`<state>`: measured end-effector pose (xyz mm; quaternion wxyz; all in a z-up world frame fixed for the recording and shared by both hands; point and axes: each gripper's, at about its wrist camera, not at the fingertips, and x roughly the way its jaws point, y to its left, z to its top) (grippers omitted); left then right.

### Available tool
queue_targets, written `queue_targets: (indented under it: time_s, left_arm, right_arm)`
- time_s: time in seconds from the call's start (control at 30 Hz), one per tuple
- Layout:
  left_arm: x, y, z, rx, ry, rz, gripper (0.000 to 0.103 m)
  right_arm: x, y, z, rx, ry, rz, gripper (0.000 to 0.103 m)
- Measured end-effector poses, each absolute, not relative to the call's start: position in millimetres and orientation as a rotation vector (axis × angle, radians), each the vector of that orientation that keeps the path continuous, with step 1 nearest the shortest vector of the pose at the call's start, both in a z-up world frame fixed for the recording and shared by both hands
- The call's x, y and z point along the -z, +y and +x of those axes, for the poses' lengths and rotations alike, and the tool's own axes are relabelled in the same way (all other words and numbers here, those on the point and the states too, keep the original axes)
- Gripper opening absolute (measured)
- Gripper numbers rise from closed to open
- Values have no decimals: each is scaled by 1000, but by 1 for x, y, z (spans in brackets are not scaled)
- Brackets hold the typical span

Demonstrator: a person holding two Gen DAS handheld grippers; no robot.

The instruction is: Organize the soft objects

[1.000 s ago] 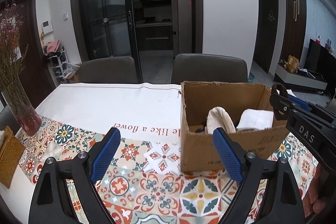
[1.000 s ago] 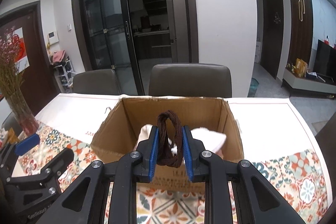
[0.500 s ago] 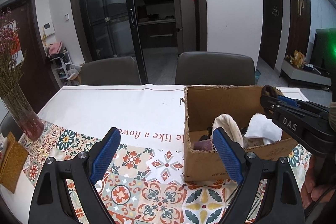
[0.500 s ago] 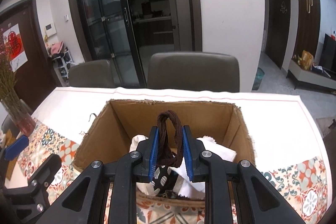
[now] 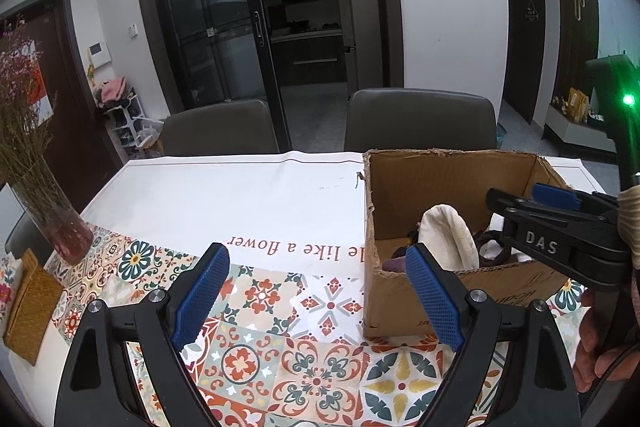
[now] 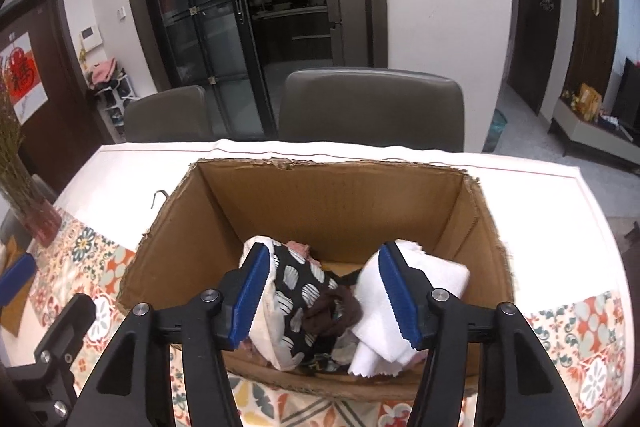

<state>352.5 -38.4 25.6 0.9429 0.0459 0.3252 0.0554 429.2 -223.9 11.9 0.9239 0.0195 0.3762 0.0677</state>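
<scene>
Right wrist view shows the right gripper over the cardboard box, its jaws opening with nothing pressed between the pads, and the brown braided hair tie lying loose below them on a black cloth with pale spots, beside a folded white cloth. Left wrist view has the left gripper spread wide and empty above the tiled-pattern tablecloth, just left of the box, with a vase of dried flowers at the table's far left and two grey chairs before dark glass doors.
</scene>
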Motion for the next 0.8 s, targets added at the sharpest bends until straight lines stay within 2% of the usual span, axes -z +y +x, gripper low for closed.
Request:
queue_targets:
  time_s: [0.1,0.43,0.5,0.8]
  left_arm:
    - [-27,-35,348,-112,665,78,90]
    - [-48,-30,310,-92,616,36,93]
    - [-54,-31,299,-84,594,39,93]
    - [-82,-41,236,-37,476,52,100]
  right_arm:
    - [-17,-227,421,-126,767,46,63]
    - [-43,-239,362,-79,695,56,64]
    - [-51,-241,342,-68,672,61,71]
    - [-74,-249,264,-13,586,58,76]
